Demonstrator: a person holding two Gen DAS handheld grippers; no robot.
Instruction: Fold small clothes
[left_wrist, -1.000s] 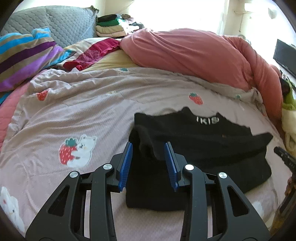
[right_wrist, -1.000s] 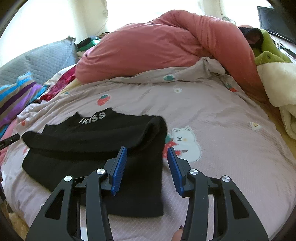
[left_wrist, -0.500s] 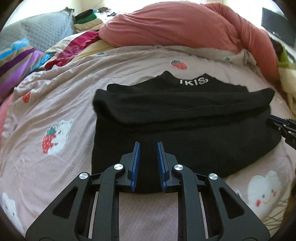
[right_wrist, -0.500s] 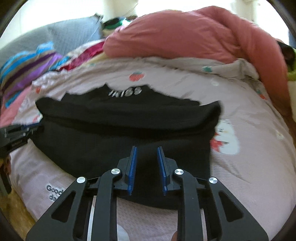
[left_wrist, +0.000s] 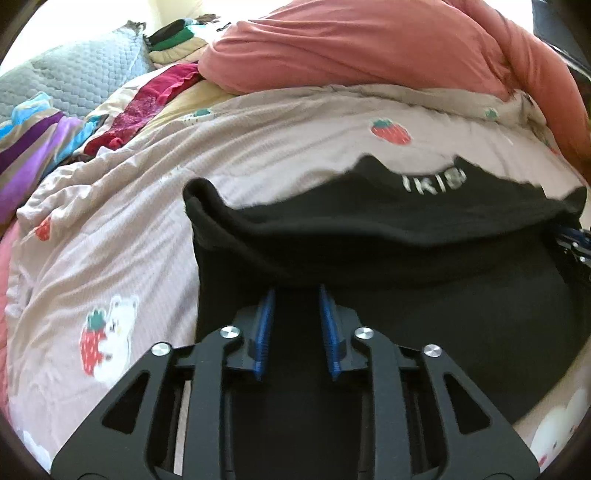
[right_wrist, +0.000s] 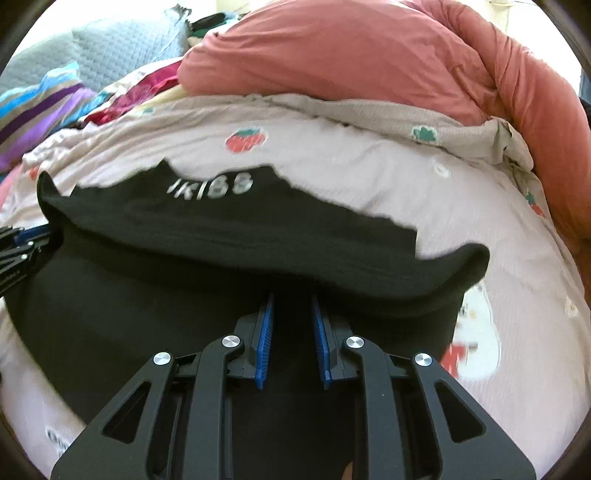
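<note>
Fingers of the left gripper (left_wrist: 296, 295), just reopened slightly, and the right gripper (right_wrist: 291, 301), just narrowed, straddle the half-folded black sweater (left_wrist: 406, 258) at mid-frame, grip unclear; next, probably pinch and fold over.

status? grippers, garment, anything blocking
Left gripper, right gripper: narrow gaps, each over the black top; grip unclear. Top part-folded on the bedspread. Nothing blocking.

Bright backlight, fisheye warp, slight blur.
</note>
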